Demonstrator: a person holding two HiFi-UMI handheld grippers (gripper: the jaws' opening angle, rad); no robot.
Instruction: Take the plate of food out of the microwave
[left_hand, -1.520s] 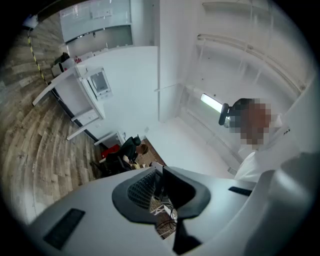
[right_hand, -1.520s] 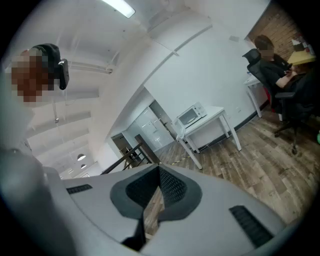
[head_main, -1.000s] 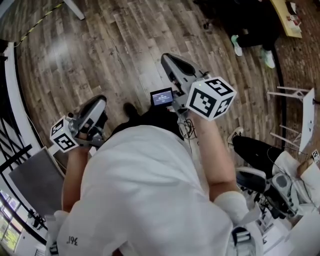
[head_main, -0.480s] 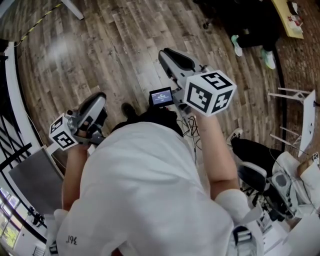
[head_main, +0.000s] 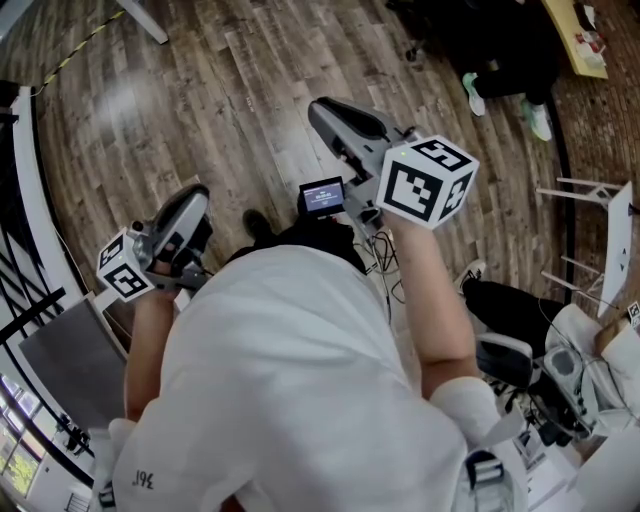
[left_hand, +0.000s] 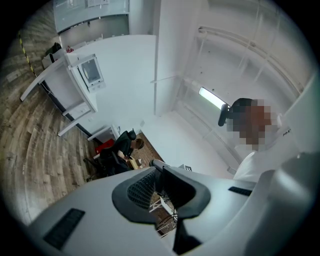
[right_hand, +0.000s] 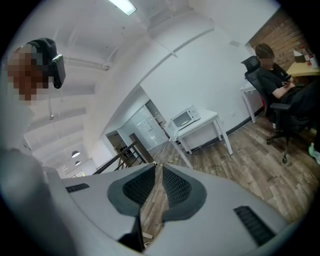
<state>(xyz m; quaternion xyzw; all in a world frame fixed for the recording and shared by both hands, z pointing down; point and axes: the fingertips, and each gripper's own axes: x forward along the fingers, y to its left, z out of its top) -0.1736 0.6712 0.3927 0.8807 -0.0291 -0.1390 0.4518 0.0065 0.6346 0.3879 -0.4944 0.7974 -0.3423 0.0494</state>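
Note:
A white microwave (right_hand: 184, 118) stands on a white table (right_hand: 210, 122) far across the room in the right gripper view; no plate of food shows in any view. The left gripper view has a white box with a dark front (left_hand: 91, 71) on a white table, perhaps the same microwave. My right gripper (right_hand: 156, 172) points toward the table, its jaws opening to a narrow gap with nothing between them. In the head view it is raised over the wooden floor (head_main: 330, 110). My left gripper (left_hand: 157, 174) is open and holds nothing; it sits lower left (head_main: 192, 205).
A person sits in a black office chair (right_hand: 272, 75) at a desk to the right, also seen small in the left gripper view (left_hand: 120, 147). A dark stair rail (right_hand: 125, 152) stands at the left. A white wire rack (head_main: 590, 230) and gear (head_main: 540, 375) lie at my right.
The right gripper has shifted slightly up and left in the head view, with its marker cube turning. The left gripper has barely moved.

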